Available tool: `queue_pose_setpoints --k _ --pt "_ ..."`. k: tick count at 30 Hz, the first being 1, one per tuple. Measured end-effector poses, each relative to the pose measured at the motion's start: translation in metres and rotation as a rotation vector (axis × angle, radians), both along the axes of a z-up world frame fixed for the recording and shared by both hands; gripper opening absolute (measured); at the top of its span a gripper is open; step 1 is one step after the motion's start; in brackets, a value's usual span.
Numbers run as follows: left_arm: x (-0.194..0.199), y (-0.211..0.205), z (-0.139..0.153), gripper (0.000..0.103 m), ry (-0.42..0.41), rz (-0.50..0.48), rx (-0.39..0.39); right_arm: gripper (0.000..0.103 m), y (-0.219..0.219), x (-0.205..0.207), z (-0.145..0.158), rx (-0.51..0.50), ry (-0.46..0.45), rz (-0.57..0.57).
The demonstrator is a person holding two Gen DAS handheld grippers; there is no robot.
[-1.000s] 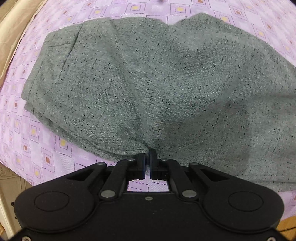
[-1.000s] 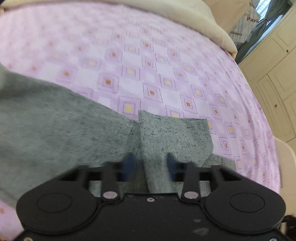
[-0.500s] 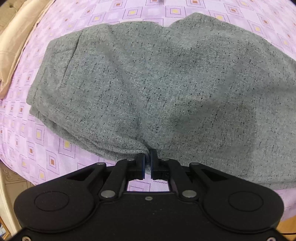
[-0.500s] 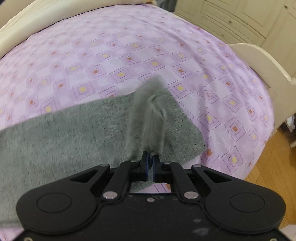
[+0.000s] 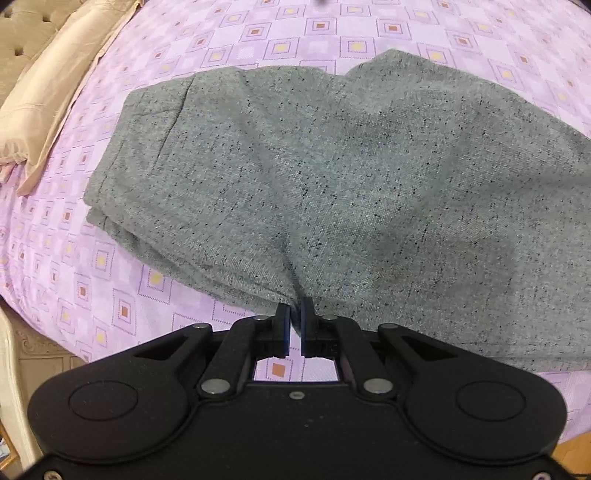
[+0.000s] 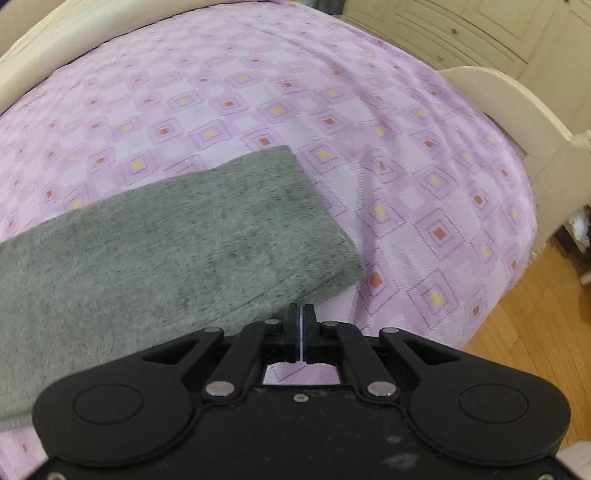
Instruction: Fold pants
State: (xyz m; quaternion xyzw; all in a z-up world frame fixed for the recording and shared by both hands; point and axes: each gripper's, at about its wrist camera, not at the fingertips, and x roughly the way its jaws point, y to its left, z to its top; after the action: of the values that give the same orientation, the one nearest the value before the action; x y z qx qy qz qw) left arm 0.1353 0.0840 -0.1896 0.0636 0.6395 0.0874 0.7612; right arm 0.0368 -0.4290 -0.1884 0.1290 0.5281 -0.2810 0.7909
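The grey speckled pants (image 5: 332,184) lie spread on the bed's purple patterned sheet (image 5: 321,26). The left gripper (image 5: 295,314) has its fingers clamped on a bunched fold of the near hem at 6 o'clock. A tan pillow (image 5: 44,110) sits at 10 o'clock. The right gripper (image 6: 301,314) has its fingers pressed together, with nothing visibly between them, just beside the leg end (image 6: 184,240) stretching toward 9 o'clock.

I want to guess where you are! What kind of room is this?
Most likely a bedroom. The grey pants lie on a bed with a purple patterned sheet, a beige pillow sits at its edge, and cream cupboard doors stand behind the cream bed frame.
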Motion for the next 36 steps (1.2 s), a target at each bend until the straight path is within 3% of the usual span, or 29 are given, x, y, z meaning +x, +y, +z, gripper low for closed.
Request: queue_pose_setpoints --k 2,4,6,8,13,19,23,27,34,35,36 --pt "0.000 0.002 0.005 0.007 0.000 0.010 -0.001 0.008 0.010 0.000 0.006 -0.019 -0.018 0.058" --pt "-0.001 0.003 0.005 0.007 -0.006 0.022 -0.005 0.019 0.021 0.001 0.012 -0.009 -0.061 0.118" --pt "0.000 0.006 0.004 0.007 -0.012 0.036 -0.012 0.036 0.034 0.003 0.015 0.028 -0.107 0.198" --pt "0.004 0.007 0.003 0.007 -0.012 0.056 -0.017 0.037 0.045 0.005 0.014 0.083 -0.134 0.246" --pt "0.009 0.006 0.004 0.007 -0.020 0.064 -0.014 0.037 0.064 0.013 -0.005 0.160 -0.100 0.280" --pt "0.009 0.010 0.003 0.007 -0.013 0.062 -0.027 0.037 0.073 0.008 -0.014 0.307 -0.085 0.160" --pt "0.010 0.009 0.002 0.007 -0.004 0.046 -0.025 0.037 0.087 0.009 -0.017 0.313 -0.095 0.177" --pt "0.011 0.010 0.000 0.007 0.003 0.039 -0.029 0.035 0.088 0.013 -0.019 0.326 -0.091 0.110" --pt "0.014 0.010 -0.005 0.007 0.010 0.030 -0.034 0.025 0.085 0.022 -0.023 0.326 -0.135 0.073" --pt "0.014 0.011 -0.006 0.007 0.011 0.029 -0.035 0.019 0.084 0.025 -0.023 0.328 -0.143 0.070" --pt "0.014 0.011 -0.006 0.007 0.011 0.029 -0.037 0.006 0.083 0.028 -0.024 0.331 -0.147 0.069"
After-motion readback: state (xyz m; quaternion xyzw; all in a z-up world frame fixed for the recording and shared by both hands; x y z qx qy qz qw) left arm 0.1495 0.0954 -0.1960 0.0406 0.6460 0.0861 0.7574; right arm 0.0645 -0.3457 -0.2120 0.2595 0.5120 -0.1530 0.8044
